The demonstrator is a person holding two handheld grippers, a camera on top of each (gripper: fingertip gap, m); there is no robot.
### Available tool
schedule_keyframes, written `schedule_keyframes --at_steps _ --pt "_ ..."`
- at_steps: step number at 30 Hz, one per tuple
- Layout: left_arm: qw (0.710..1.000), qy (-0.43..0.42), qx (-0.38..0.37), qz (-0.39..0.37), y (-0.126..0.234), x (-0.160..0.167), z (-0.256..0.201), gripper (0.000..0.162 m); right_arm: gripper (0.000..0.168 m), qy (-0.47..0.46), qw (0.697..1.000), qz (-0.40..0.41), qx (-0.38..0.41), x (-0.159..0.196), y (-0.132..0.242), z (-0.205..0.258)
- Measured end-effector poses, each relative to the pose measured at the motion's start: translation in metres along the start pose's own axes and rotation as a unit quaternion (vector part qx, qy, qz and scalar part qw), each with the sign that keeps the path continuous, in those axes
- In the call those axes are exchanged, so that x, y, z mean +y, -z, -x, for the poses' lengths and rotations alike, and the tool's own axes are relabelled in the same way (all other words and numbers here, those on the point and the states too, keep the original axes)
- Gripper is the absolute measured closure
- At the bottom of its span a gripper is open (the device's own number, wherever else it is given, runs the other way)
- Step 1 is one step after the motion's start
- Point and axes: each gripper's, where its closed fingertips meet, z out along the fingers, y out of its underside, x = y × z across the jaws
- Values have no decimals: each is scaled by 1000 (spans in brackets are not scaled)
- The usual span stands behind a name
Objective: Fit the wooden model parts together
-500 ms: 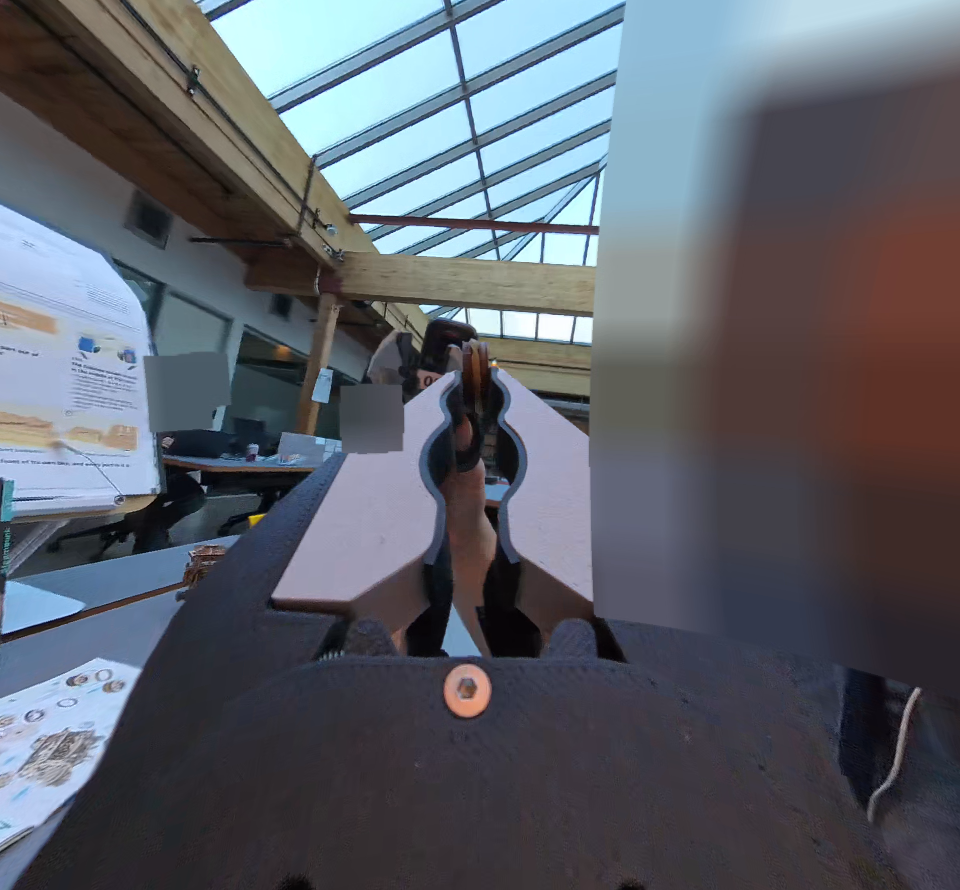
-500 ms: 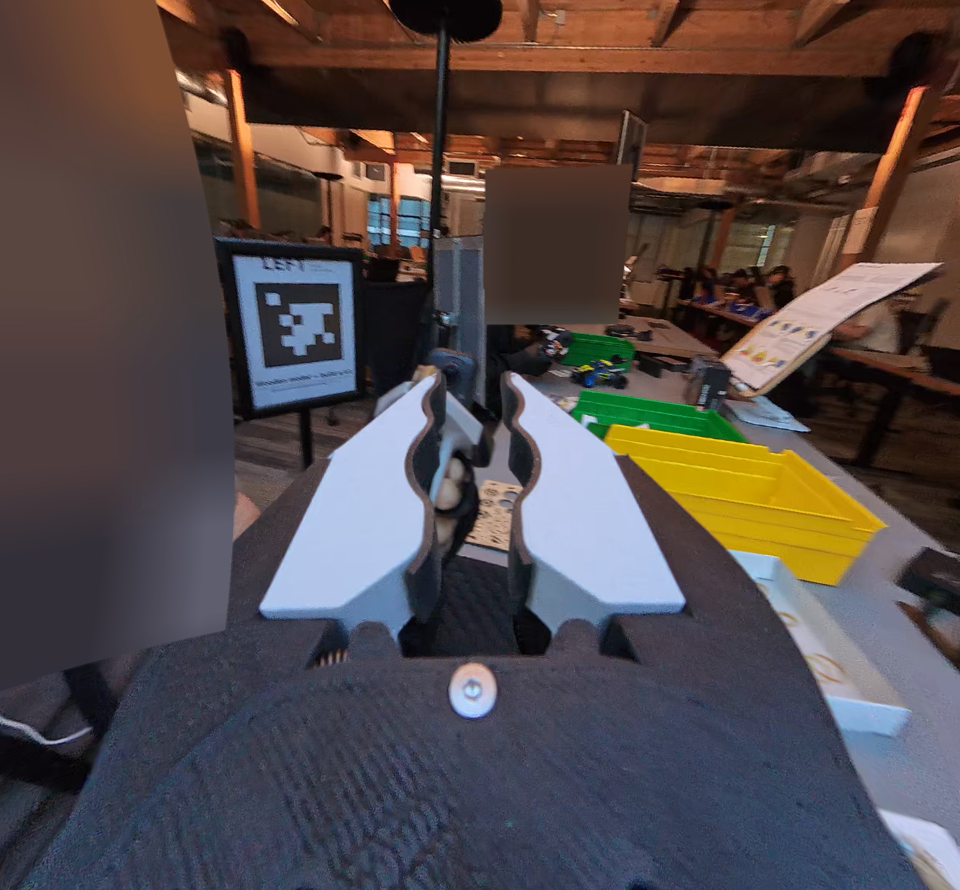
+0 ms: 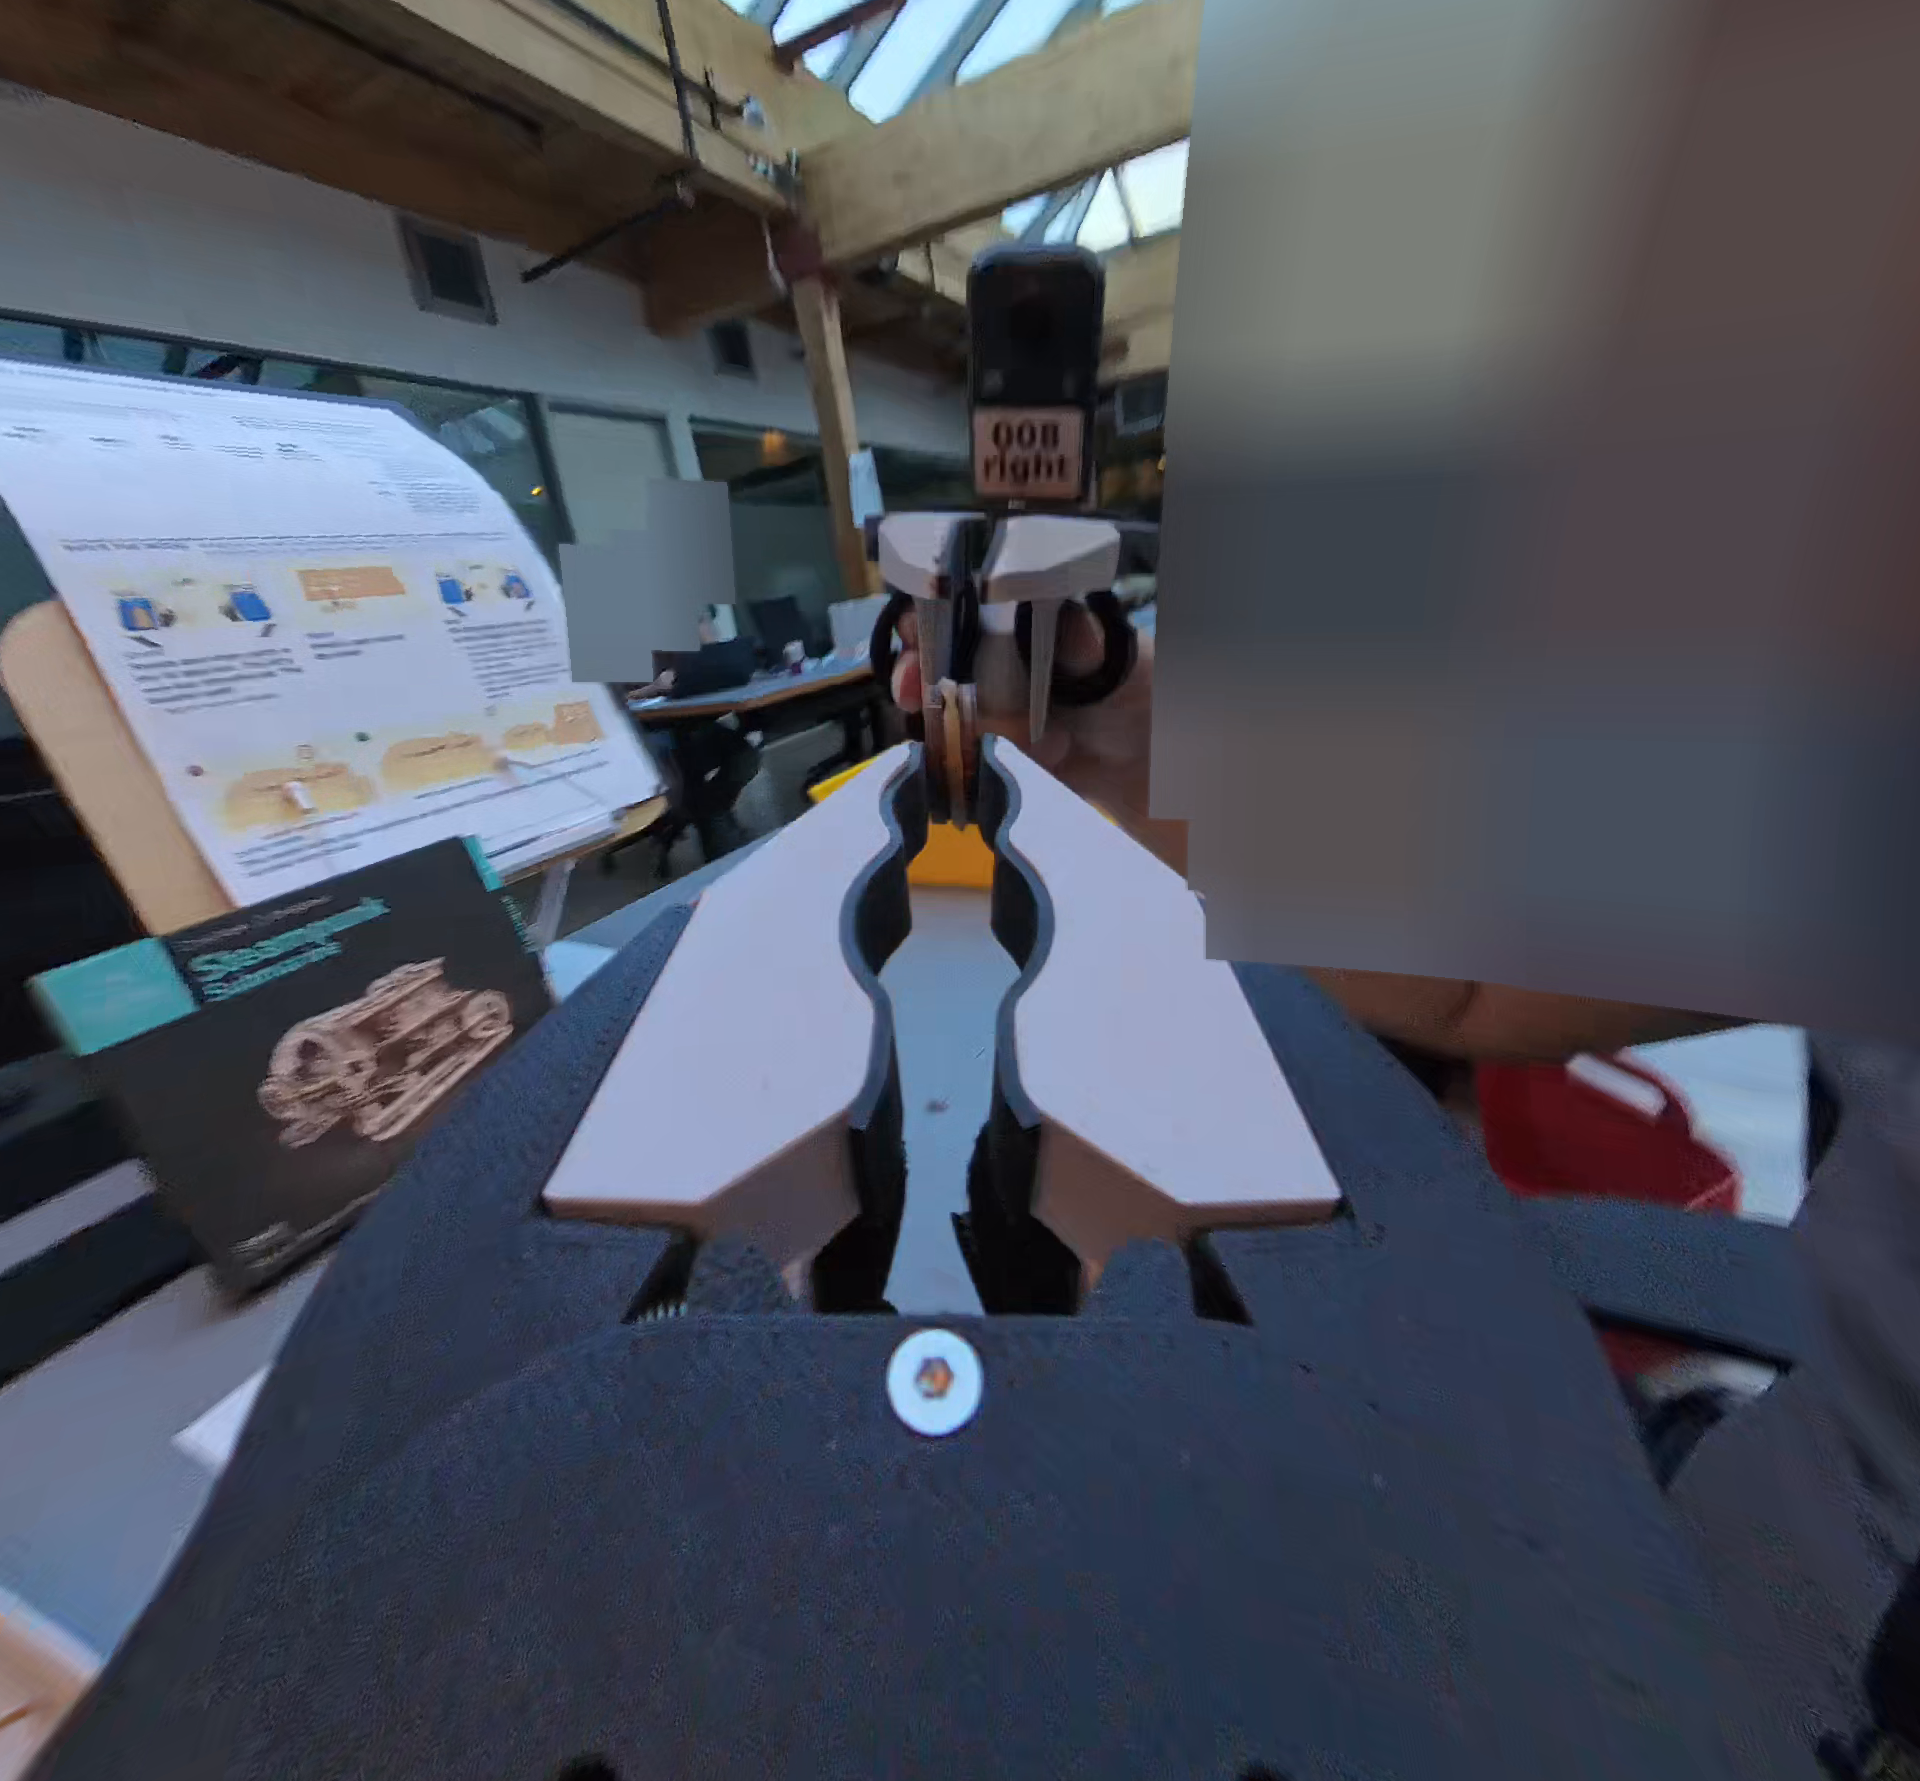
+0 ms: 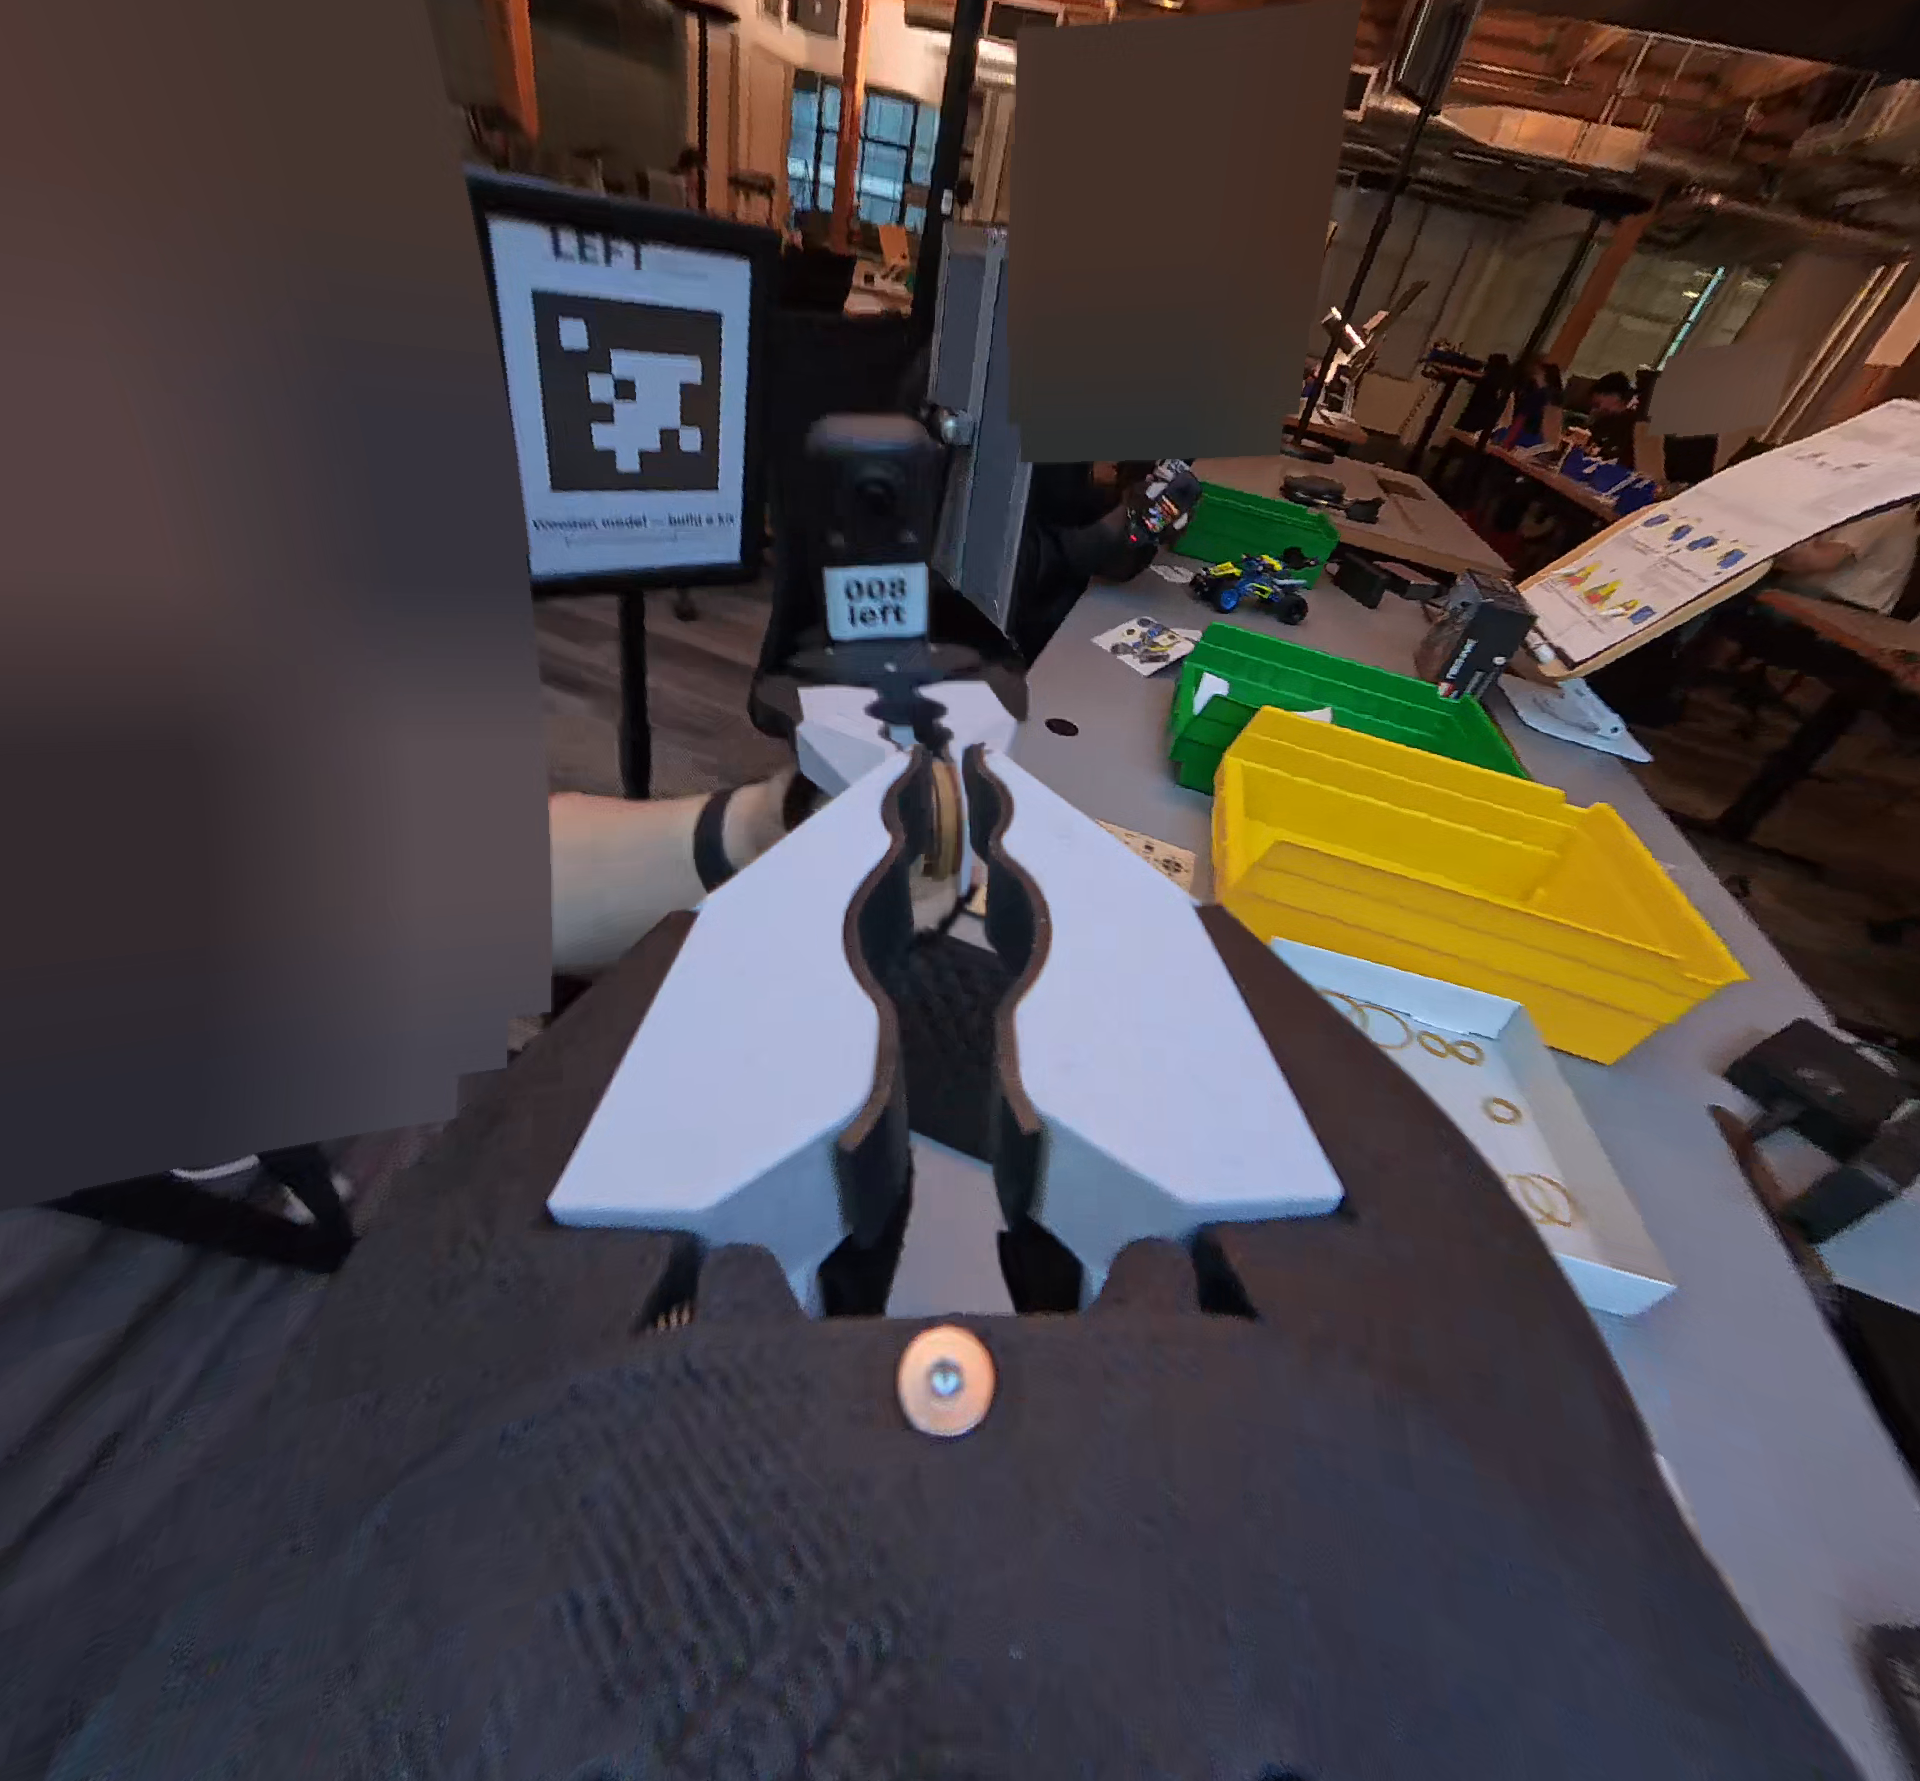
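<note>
Left gripper (image 3: 951, 775) and right gripper (image 4: 943, 775), tip to tip, both clamped on stacked wooden discs (image 3: 951, 744), apparently for pressing together.

Grippers: we count two, the left gripper (image 3: 951, 775) and the right gripper (image 4: 943, 775), tips facing each other.
Wooden discs: we see two thin round discs (image 3: 951, 744) pressed side by side at the tips; an exact count is hard to give.
Yellow bins: one yellow bin (image 4: 1455, 879) on the table.
Green bins: two, a near green bin (image 4: 1340, 692) and a far green bin (image 4: 1262, 521).
White trays: one white tray (image 4: 1496, 1139); we count about six wooden rings (image 4: 1382, 1019) in it.
Toy cars: one toy car (image 4: 1257, 583).
Kit boxes: one dark box (image 3: 312, 1056).
Instruction boards: one instruction board (image 3: 301, 609).
Marker signs: one marker sign (image 4: 629, 381).
</note>
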Motion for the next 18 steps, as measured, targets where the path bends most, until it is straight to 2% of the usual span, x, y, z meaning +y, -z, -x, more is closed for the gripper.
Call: schedule_keyframes --at_steps 1,4,9,14,18 --pt "998 -45 -12 38 0 6 0 156 163 26 999 20 7 5 2 -1" --pt "978 -159 -29 132 2 21 -2 156 162 97 993 69 2 21 1 4" --pt "937 -269 -39 221 9 35 -4 155 160 227 961 160 7 52 -6 10" --pt "914 -306 -48 262 13 41 -4 155 159 269 945 184 18 61 -17 14" --pt "920 -298 -43 253 14 39 -8 155 160 282 943 174 15 56 -22 20"
